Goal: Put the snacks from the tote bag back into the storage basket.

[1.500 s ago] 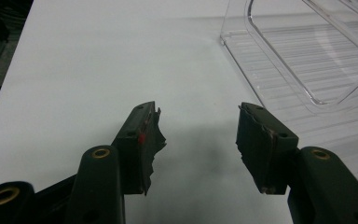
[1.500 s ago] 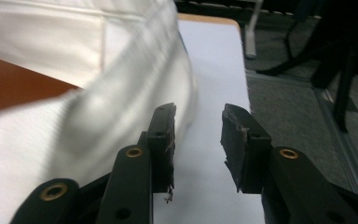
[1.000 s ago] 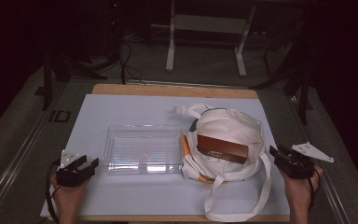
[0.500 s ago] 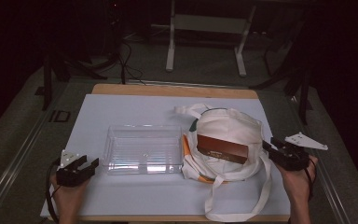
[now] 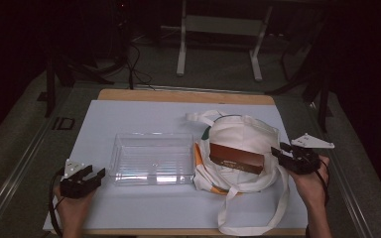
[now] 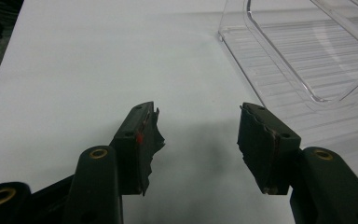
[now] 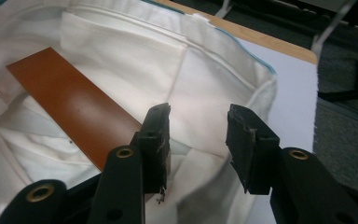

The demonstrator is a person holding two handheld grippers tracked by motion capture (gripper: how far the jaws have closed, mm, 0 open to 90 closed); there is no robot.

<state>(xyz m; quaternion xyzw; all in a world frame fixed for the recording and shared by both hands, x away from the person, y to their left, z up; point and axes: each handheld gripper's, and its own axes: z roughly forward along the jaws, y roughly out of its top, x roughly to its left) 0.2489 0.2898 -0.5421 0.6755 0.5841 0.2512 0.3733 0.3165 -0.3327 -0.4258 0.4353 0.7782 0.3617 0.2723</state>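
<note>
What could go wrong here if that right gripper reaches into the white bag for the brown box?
The right gripper is open over loose folds of the white bag, so it might pinch cloth rather than the brown box. The bag's long strap loops near that hand and could snag. Tugging the bag might also nudge the clear tray beside it.

Bright overhead light on the white table (image 5: 144, 119), dark surroundings, soft and slightly blurry pictures.

Only readable txt: "ID" on a dark tag (image 5: 63, 123) at table's left edge.
</note>
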